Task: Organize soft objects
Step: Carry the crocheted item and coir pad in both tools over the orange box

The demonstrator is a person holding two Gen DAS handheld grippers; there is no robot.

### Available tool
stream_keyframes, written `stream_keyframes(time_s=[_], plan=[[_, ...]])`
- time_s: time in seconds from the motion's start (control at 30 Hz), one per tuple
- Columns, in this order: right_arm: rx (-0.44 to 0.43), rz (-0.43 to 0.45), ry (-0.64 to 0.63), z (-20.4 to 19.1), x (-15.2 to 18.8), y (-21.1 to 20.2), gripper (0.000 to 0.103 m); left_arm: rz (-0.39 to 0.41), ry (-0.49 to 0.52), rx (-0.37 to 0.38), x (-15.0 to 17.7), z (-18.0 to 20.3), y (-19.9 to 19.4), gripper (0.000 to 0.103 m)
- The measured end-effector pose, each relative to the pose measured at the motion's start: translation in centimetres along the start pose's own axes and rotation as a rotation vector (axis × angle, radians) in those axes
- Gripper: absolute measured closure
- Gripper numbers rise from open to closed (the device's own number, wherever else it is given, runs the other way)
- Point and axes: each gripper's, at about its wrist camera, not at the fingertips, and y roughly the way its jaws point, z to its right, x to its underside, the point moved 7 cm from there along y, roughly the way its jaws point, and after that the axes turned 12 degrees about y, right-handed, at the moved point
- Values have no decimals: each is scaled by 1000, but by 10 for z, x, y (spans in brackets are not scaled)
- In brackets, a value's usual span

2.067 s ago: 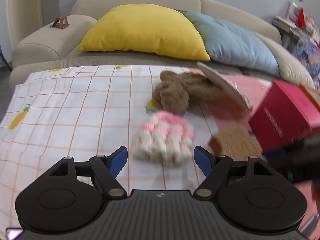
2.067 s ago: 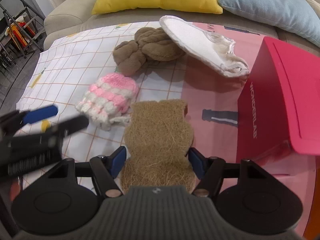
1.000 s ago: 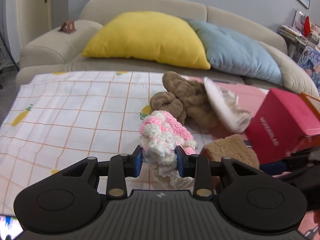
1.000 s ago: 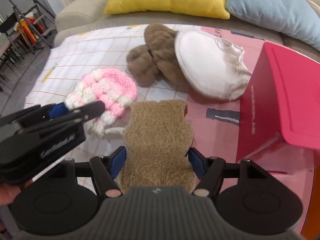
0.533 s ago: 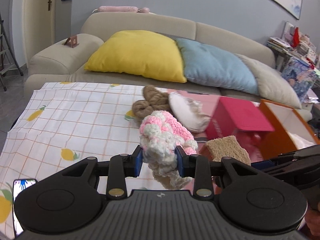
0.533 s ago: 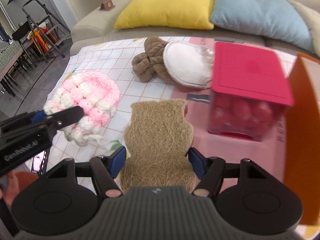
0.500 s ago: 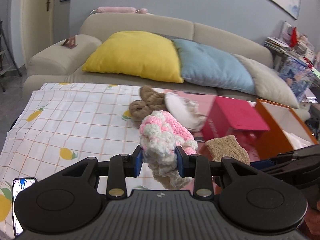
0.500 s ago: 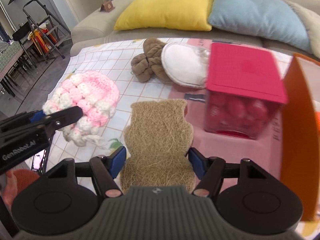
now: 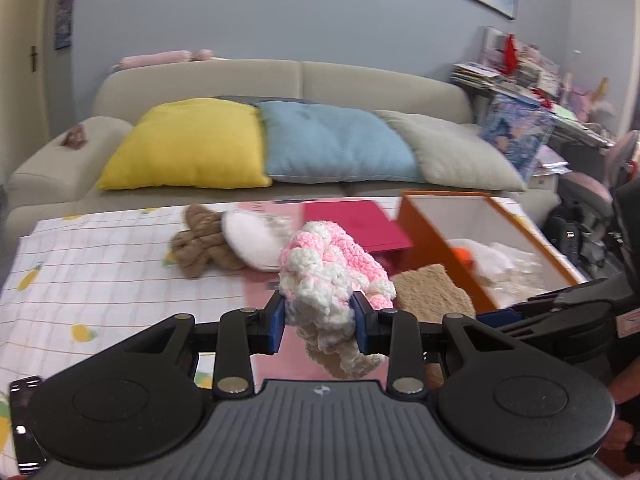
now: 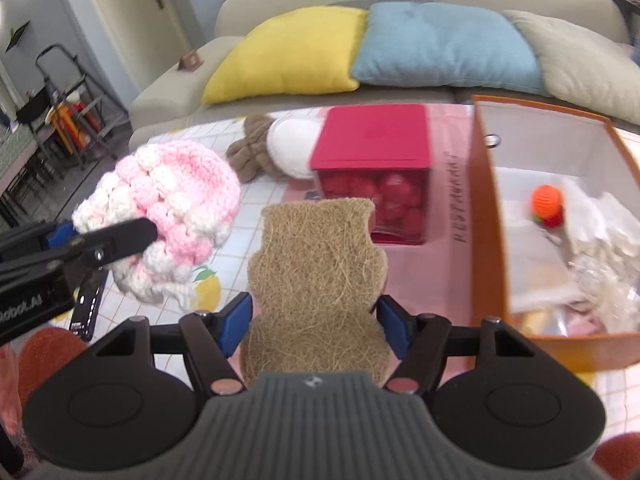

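Note:
My left gripper (image 9: 319, 322) is shut on a pink and white crocheted hat (image 9: 332, 276) and holds it above the table. The hat also shows in the right wrist view (image 10: 168, 204). My right gripper (image 10: 314, 322) is shut on a tan fibre pad shaped like a bear (image 10: 316, 280), also held in the air; the pad shows in the left wrist view (image 9: 432, 292). An orange box (image 10: 486, 220) stands open at the right, with an orange ball (image 10: 546, 200) and white items inside. A brown knotted plush (image 9: 200, 246) and a white slipper (image 9: 252, 246) lie on the table.
A red lidded box (image 10: 374, 156) stands between the slipper and the orange box. A phone (image 10: 88, 304) lies on the checked tablecloth (image 9: 100, 272). Behind the table is a sofa with a yellow pillow (image 9: 188, 146), a blue pillow (image 9: 336, 144) and a grey pillow (image 9: 452, 150).
The left gripper closed on the crocheted hat and lifted it. Both grippers rose and shifted right, bringing the orange box into view. The right gripper kept its hold on the fibre pad.

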Motion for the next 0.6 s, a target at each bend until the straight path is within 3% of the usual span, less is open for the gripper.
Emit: stream_keyframes(time_s=[0.27, 0.6], plan=[[45, 104, 86, 51, -17, -37, 36, 19, 87, 76, -26, 58, 11, 65], [126, 224, 155, 125, -62, -64, 36, 11, 168, 167, -80, 111, 61, 65]])
